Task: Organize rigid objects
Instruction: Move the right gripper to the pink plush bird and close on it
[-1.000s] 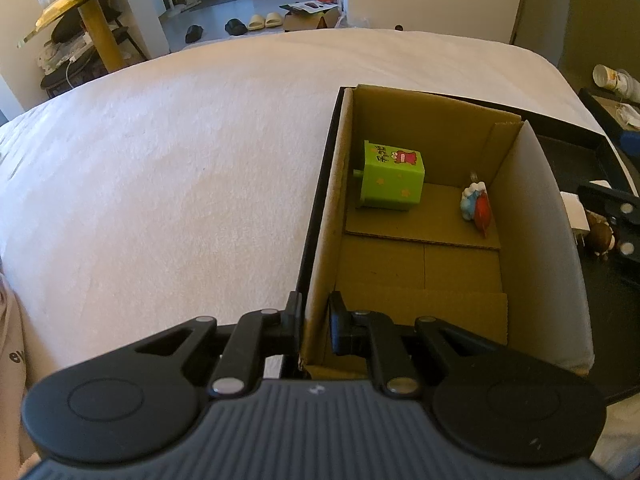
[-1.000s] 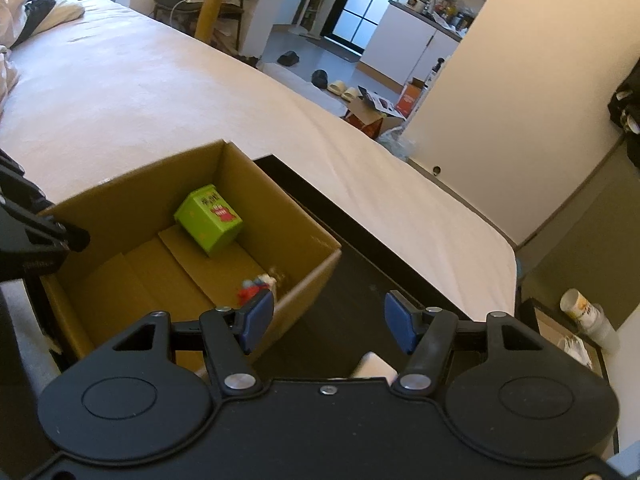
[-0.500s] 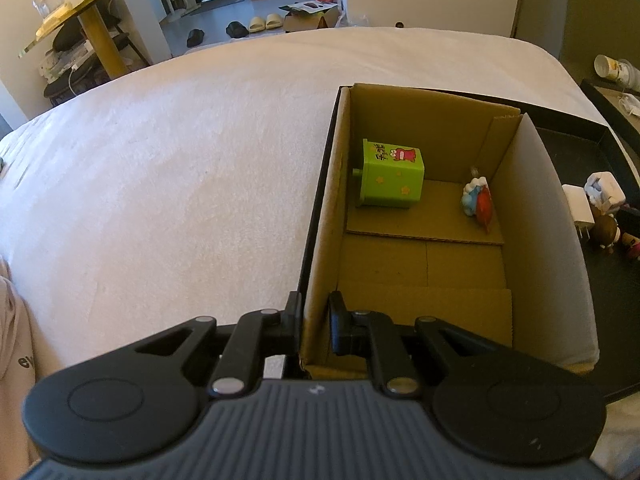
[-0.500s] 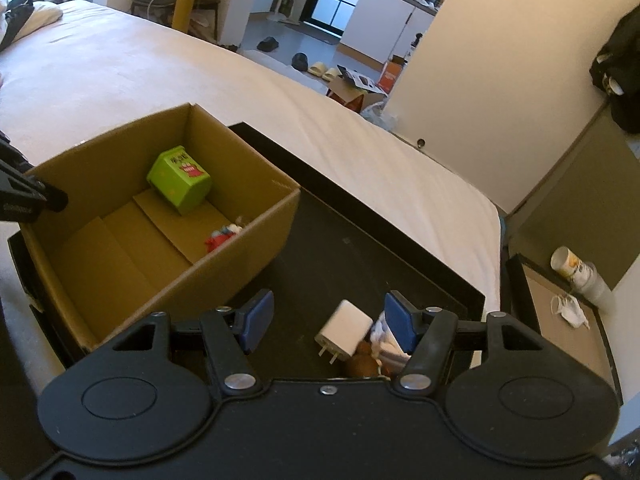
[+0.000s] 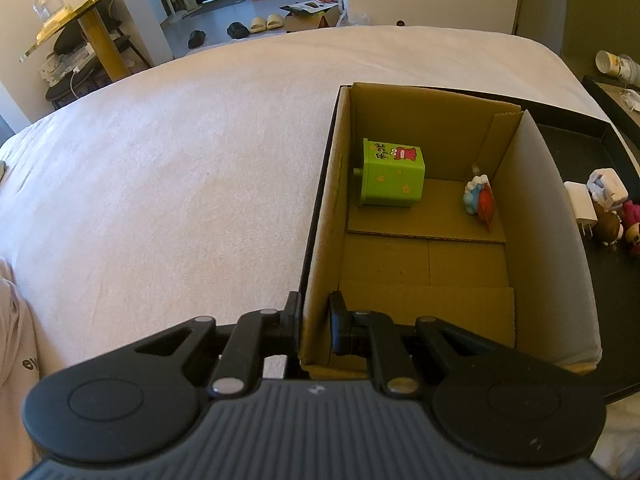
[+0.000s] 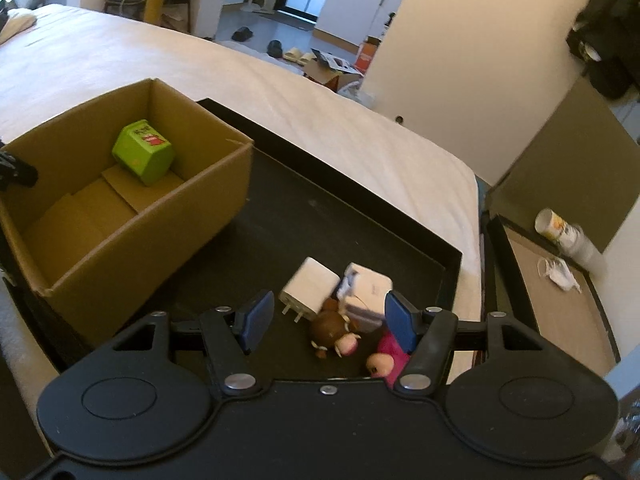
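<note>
Two toys already sit in the cardboard box (image 5: 452,272): a green cube (image 5: 392,174) and a small red-and-blue figure (image 5: 480,202). The left gripper (image 5: 314,318) pinches the box's near wall. The right gripper (image 6: 326,324), jaws spread and empty, hovers over the pile on the black tray (image 6: 320,216) to the right (white charger (image 6: 310,290), white block (image 6: 366,288), brown toy (image 6: 334,332), pink toy (image 6: 386,356)), all left to move.

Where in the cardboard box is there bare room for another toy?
The near half of the cardboard box floor is free, below the green cube and the small figure. The far end, where both lie, is crowded.
</note>
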Tool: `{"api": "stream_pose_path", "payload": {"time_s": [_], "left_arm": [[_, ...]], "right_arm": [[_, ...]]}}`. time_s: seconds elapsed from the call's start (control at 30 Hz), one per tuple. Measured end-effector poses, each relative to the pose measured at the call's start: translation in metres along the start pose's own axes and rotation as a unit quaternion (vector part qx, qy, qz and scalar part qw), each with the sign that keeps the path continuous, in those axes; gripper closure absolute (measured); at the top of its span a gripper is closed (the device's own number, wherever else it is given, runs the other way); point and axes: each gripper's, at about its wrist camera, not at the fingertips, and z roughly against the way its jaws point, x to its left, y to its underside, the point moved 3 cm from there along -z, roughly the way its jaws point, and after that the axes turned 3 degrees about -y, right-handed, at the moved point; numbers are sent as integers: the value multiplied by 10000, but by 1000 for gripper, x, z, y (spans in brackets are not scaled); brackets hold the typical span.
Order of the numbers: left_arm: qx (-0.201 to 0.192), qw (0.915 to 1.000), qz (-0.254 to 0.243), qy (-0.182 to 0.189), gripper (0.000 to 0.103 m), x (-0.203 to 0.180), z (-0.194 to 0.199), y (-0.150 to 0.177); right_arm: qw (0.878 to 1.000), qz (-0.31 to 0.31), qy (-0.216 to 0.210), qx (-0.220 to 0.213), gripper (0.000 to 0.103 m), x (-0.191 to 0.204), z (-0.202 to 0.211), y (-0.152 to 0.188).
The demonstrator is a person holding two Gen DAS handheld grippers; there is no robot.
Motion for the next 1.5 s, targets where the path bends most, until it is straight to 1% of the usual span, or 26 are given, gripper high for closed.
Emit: {"api": "stream_pose_path", "payload": {"time_s": [0.2,0.47,0.87,0.9,1.0,1.17,1.27,1.47,1.5], "left_arm": [[0,10000,-36,-41,90,-1,0,0],[0,9999,-66,-97,89,-3,1,-1],[7,9999,-63,-135,89,-3,0,-1],[8,9999,-58,-138,89,-3,0,-1],[5,9999,-47,-144,89,-3,0,-1],[14,9999,-2,-111,89,-1,0,-1],[13,9999,-4,-109,89,0,-1,-1],[21,9999,0,-108,89,0,1,0],[18,9999,-6,-113,89,0,1,0]], "right_arm": [[9992,-378,125,6,41,-16,-3,12],[9944,-1014,281,35,41,-39,-10,36],[9915,-1227,409,123,45,-51,-31,43],[9912,-1250,420,147,46,-52,-33,43],[9901,-1316,404,278,51,-53,-44,46],[9893,-1318,498,366,52,-55,-56,47],[9881,-1399,470,441,53,-57,-64,48],[9875,-1368,472,626,54,-55,-76,52],[9871,-1374,469,672,56,-55,-78,53]]}}
